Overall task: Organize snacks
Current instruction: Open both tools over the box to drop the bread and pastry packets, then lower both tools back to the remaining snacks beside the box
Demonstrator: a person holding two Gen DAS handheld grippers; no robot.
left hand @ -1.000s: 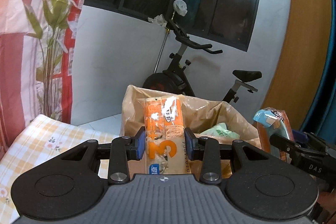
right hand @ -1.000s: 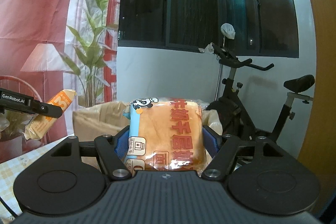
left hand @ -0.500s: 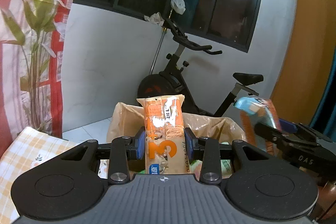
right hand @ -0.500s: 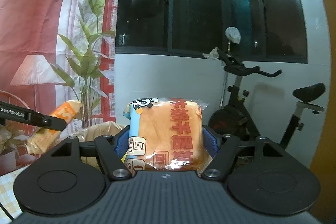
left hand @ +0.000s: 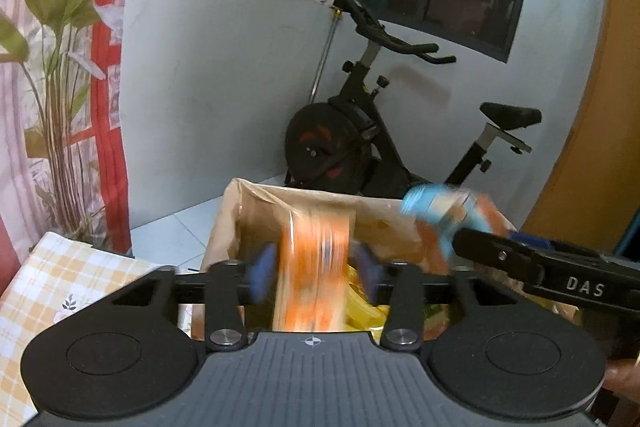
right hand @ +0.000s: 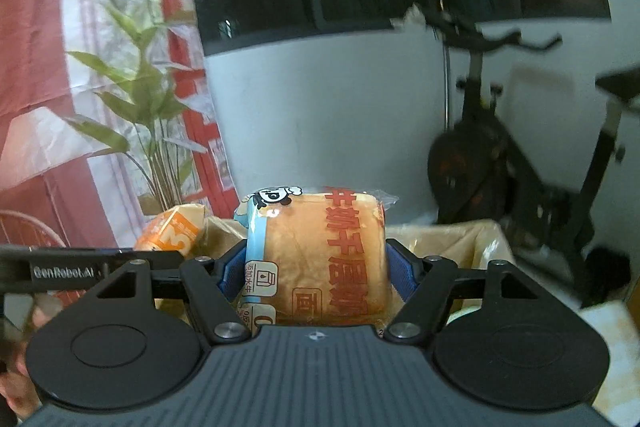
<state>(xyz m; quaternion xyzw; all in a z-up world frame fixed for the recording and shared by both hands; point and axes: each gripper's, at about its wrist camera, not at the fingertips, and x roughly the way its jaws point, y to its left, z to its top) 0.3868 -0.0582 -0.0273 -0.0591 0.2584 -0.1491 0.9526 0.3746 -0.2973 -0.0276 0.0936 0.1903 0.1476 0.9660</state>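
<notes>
Left tongs point(left hand: 314, 273) gape around the blurred orange snack bar point(left hand: 314, 267); right tongs point(right hand: 316, 273) clamp the bread pack point(right hand: 320, 259): release both squarely above the paper bag point(left hand: 256, 207).

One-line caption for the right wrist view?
Right tool grips a packaged bread loaf above the brown paper bag.

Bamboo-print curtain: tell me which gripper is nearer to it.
Left. The left gripper is over the paper bag on the curtain side. The right gripper, holding the bread packet, is farther off, toward the exercise bike.
</notes>
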